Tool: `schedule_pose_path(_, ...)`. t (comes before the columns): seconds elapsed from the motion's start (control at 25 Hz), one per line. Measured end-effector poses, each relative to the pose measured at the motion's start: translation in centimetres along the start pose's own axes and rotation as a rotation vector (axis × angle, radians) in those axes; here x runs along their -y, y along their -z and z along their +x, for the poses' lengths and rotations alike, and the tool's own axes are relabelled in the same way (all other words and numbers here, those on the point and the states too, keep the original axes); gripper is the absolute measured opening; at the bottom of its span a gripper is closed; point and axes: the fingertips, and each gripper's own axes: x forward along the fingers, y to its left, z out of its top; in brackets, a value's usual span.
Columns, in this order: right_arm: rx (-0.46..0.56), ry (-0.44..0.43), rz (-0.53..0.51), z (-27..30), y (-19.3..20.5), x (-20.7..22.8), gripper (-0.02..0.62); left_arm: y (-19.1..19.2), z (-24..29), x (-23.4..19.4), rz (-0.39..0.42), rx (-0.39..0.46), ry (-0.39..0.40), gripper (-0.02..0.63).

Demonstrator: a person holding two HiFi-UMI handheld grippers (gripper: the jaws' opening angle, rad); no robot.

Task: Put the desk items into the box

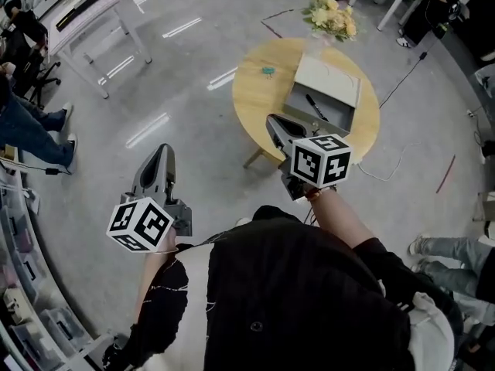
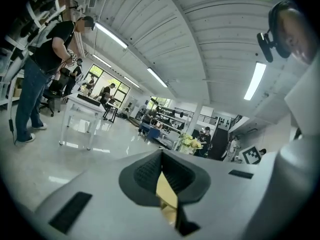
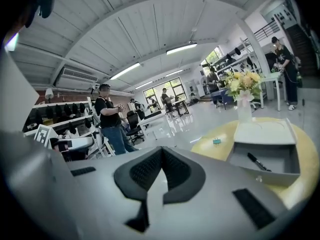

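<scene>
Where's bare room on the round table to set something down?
Bare wood: the table's left side, between the small teal item and the near rim. The box is free beside the pen. Crowded: far edge, flowers behind the box.

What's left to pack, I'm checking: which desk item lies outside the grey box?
The small teal item, on the round wooden table beside the open grey box; the black pen lies inside it.

The person wears a black top (image 1: pixel 294 292); its left sleeve (image 1: pixel 164 304) bears thin white lines. The left hand-held gripper (image 1: pixel 162 150) and right hand-held gripper (image 1: pixel 272 120) are grey, with black ribbed pads (image 3: pixel 145 170) and white, black-marked cubes (image 1: pixel 141 224)
</scene>
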Motion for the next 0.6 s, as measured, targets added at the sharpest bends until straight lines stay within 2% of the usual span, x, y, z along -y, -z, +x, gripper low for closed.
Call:
schedule_pose_path(0.12, -0.005, 0.028, -0.031, 0.9, 0.9, 1.2, 0.005, 1.3, 0.0, -1.5, 0.004, -0.034, -0.021, 0.011)
schedule_pose_path(0.28, -0.023, 0.077, -0.087, 2.4, 1.5, 2.8, 0.006, 1.7, -0.2, -3.6, -0.006, -0.036, -0.064, 0.011)
schedule_pose_path(0.6, -0.07, 0.138, -0.074, 6.0, 1.0, 5.8, 0.005, 1.6, 1.8, -6.4, -0.042, -0.048, -0.094, 0.011)
